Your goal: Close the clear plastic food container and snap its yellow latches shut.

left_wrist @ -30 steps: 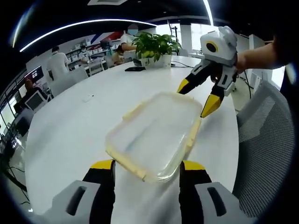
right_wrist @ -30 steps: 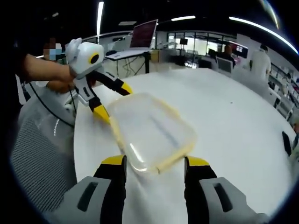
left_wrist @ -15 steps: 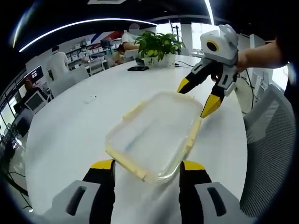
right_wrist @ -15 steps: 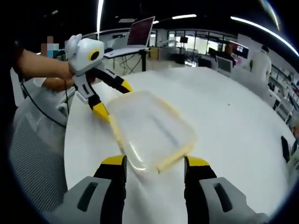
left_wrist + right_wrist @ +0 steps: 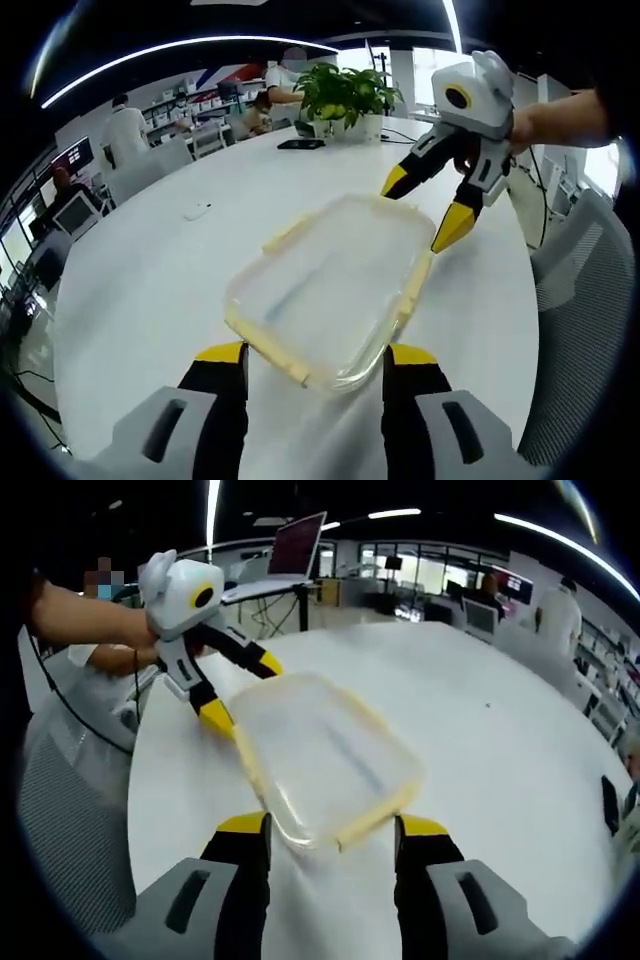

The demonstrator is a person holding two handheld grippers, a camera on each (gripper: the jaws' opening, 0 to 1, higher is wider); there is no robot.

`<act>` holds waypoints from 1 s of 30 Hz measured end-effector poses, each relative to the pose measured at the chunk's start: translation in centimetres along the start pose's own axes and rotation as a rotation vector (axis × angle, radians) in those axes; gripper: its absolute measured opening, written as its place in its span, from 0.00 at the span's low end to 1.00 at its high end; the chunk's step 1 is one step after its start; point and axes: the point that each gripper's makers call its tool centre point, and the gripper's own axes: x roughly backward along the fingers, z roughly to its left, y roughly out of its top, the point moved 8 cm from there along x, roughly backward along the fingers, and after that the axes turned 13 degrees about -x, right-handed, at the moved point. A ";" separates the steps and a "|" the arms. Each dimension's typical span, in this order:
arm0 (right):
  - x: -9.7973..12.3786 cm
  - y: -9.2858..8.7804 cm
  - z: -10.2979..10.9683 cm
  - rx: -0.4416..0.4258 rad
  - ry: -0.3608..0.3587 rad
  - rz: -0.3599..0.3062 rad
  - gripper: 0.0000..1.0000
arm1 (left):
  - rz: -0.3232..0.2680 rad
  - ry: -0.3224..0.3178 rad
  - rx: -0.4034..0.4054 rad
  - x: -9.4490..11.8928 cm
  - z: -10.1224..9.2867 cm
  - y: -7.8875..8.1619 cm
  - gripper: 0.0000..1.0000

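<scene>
White table (image 5: pixel 140 270), container (image 5: pixel 335 285) near its edge, both grippers' fingers spread.

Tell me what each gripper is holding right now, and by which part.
Nothing is held. The left gripper and right gripper both stand open at opposite ends of the clear container, jaws spread beside its corners, not closed on the yellow latches.

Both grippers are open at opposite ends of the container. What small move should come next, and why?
Probably lower the right gripper onto the near yellow latch and press. The lid sits on the container, and the latch strips look flared outward, not snapped.
</scene>
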 end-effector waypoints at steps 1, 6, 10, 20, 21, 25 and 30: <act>-0.1 0.0 -0.1 -0.001 0.002 0.002 0.46 | 0.000 0.000 0.001 0.0 0.0 0.0 0.48; -0.1 -0.1 -0.1 0.005 0.007 0.012 0.47 | 0.000 0.002 0.005 0.0 -0.1 0.0 0.48; -0.2 -0.2 -0.2 0.015 0.009 0.020 0.46 | 0.001 0.003 0.006 0.0 -0.2 0.1 0.48; -0.1 -0.3 -0.1 0.008 0.006 0.011 0.47 | -0.005 0.003 0.011 0.0 -0.2 0.0 0.48; -0.1 -0.3 0.0 0.009 0.004 0.007 0.47 | -0.007 0.003 0.015 0.1 -0.3 0.0 0.48; 0.1 -0.4 0.3 0.009 0.004 0.001 0.50 | -0.018 0.004 0.018 0.4 -0.4 0.1 0.49; 0.7 -0.5 0.8 0.001 -0.007 -0.021 0.56 | -0.028 0.009 0.034 1.4 -0.7 0.2 0.55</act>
